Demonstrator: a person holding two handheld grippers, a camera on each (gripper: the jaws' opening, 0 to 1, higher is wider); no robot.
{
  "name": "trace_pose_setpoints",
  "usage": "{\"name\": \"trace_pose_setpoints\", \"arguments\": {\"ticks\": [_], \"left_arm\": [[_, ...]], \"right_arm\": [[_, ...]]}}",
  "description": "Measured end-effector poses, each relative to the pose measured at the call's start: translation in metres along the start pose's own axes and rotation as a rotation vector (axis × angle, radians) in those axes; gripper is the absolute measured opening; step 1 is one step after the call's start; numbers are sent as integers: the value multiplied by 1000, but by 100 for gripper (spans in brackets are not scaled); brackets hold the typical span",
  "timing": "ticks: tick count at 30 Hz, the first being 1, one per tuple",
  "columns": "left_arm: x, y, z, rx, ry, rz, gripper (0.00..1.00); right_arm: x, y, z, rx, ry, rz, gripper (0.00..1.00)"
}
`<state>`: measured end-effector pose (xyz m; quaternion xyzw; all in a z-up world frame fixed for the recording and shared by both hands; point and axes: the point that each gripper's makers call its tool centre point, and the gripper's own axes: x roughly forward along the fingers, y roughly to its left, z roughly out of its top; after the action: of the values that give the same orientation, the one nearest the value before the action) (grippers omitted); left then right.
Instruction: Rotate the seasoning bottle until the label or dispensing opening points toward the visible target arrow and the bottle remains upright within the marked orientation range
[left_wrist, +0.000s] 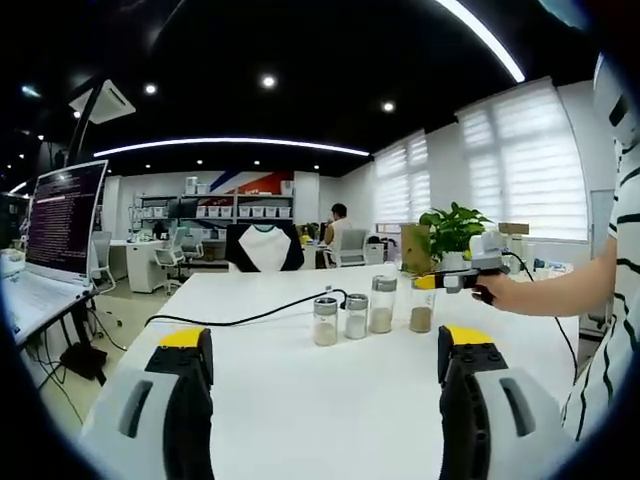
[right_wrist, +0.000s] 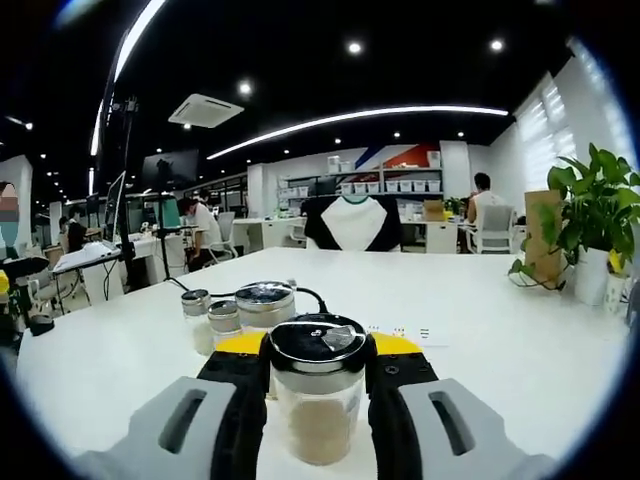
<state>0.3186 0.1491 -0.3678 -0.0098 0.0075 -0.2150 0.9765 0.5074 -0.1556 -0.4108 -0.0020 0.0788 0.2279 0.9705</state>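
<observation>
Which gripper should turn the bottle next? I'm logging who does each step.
Right. Its gripper already has its jaws on either side of the bottle, which stands upright on the table. The left gripper is open, well short of the bottles.

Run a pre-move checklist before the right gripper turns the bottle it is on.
1. Grasp: right gripper jaws sit on either side of the seasoning bottle, apparently touching: ok.
2. Upright: the bottle stands straight on the white table: ok.
3. Dispensing opening: flap visible on the lid: ok.
4. Target arrow: faint marks beyond the bottle, unreadable: cannot tell.
5. Neighbours: the next bottle stands very close behind: not ok.
6. Left gripper: open, away from the row: ok.
</observation>
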Motion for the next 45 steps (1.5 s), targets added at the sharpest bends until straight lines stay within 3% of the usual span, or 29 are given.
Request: {"name": "trace_pose_setpoints", "arguments": {"ticks": [15, 19, 23, 41, 45], "left_arm": [[10, -24, -10, 13, 16, -55, 97], [13, -33, -5, -8, -12, -94, 99], [16, -39, -6, 2, -4, -100, 99], [26, -50, -6, -9, -4, -135, 99], [26, -49, -7, -14, -1, -131, 99]], "right_arm": [[-46, 13, 12, -38, -24, 42, 36], [-57, 8, 11, 29, -43, 48, 36], [-67, 6, 7, 40, -43, 52, 36], [-106, 27, 0, -73, -33, 123, 36], [-112, 29, -2, -64, -27, 144, 36]]}}
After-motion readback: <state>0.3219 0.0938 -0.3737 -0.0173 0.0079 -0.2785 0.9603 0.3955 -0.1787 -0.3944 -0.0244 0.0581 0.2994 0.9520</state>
